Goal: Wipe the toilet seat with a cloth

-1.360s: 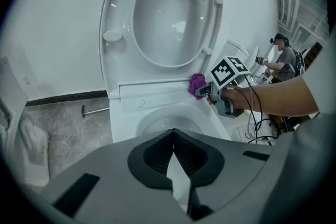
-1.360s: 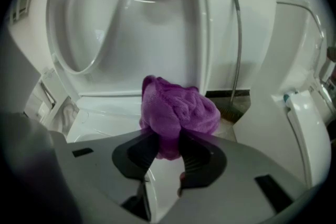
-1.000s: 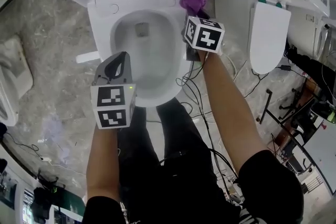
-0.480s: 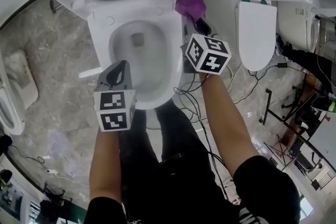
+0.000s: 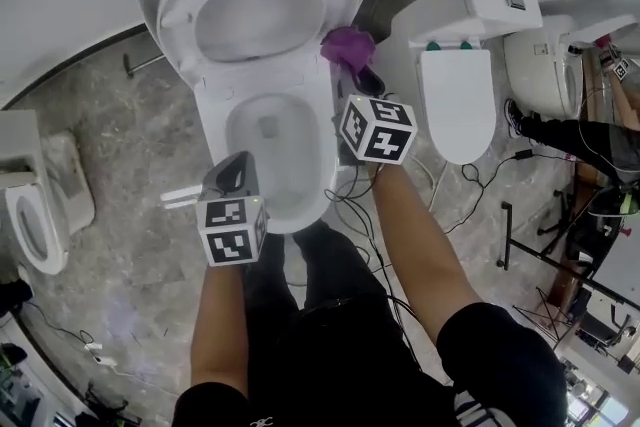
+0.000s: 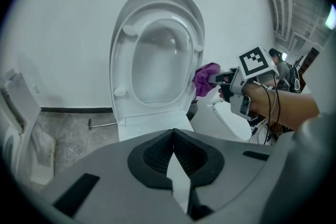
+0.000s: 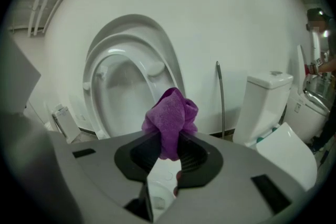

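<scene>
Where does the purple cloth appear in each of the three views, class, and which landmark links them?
Head view: purple cloth upper middle, just right of the raised toilet seat.
Left gripper view: right of centre, beside the seat's right edge.
Right gripper view: centre, pinched in the right hand-held gripper.
Shared landmark: the raised toilet seat, in all three.

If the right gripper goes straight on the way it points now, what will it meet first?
Most likely the raised toilet seat, near its right edge, and the purple cloth clamped in the right gripper would touch first. Depth is unclear; it may slip past to the wall.
</scene>
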Action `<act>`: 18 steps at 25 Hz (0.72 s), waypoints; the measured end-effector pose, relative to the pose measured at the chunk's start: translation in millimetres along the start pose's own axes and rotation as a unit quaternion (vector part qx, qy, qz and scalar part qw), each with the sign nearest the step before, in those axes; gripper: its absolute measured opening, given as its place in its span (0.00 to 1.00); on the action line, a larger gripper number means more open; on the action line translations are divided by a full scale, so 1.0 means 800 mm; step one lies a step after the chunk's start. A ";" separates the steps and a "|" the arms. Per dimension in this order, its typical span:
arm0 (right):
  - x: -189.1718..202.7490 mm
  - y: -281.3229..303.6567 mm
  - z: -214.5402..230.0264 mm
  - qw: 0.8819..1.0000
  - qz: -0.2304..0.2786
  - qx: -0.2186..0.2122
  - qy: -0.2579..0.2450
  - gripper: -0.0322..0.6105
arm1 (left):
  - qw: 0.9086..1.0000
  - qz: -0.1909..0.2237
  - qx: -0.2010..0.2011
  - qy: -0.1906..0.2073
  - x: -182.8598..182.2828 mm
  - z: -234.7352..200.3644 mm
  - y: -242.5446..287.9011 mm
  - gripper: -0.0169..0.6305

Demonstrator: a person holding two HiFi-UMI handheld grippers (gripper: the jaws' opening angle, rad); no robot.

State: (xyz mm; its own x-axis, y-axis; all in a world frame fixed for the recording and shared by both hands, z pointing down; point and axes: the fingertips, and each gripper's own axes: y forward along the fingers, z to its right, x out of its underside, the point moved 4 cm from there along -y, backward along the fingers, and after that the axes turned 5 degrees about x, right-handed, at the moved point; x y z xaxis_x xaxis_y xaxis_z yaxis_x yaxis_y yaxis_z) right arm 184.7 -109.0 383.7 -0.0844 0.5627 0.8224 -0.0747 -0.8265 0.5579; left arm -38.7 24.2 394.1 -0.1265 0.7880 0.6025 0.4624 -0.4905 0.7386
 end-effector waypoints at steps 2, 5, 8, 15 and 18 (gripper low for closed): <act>-0.029 -0.016 -0.007 1.000 0.009 0.000 -0.003 0.19 | 1.000 0.012 -0.005 -0.012 -0.018 0.004 -0.021 0.04; -0.071 -0.031 -0.020 1.000 0.022 -0.001 -0.007 0.19 | 0.999 0.033 -0.007 -0.018 -0.046 0.008 -0.050 0.04; -0.112 -0.041 -0.041 0.999 0.038 -0.004 -0.020 0.19 | 0.999 0.047 -0.008 -0.019 -0.063 0.010 -0.076 0.04; -0.164 -0.019 -0.075 0.999 0.024 0.024 -0.013 0.19 | 0.997 0.057 0.010 -0.049 -0.075 0.003 -0.118 0.04; -0.175 -0.006 -0.072 0.999 0.015 0.046 0.021 0.19 | 0.998 0.057 0.005 -0.035 -0.083 -0.003 -0.131 0.04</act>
State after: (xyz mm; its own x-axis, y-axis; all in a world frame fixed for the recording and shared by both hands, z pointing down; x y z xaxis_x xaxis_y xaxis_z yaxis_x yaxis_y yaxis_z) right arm 140.0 -183.3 259.4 -0.1274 0.5358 0.8347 0.0192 -0.8400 0.5422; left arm -81.0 22.2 277.5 -0.0107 0.7520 0.6590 0.4788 -0.5747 0.6636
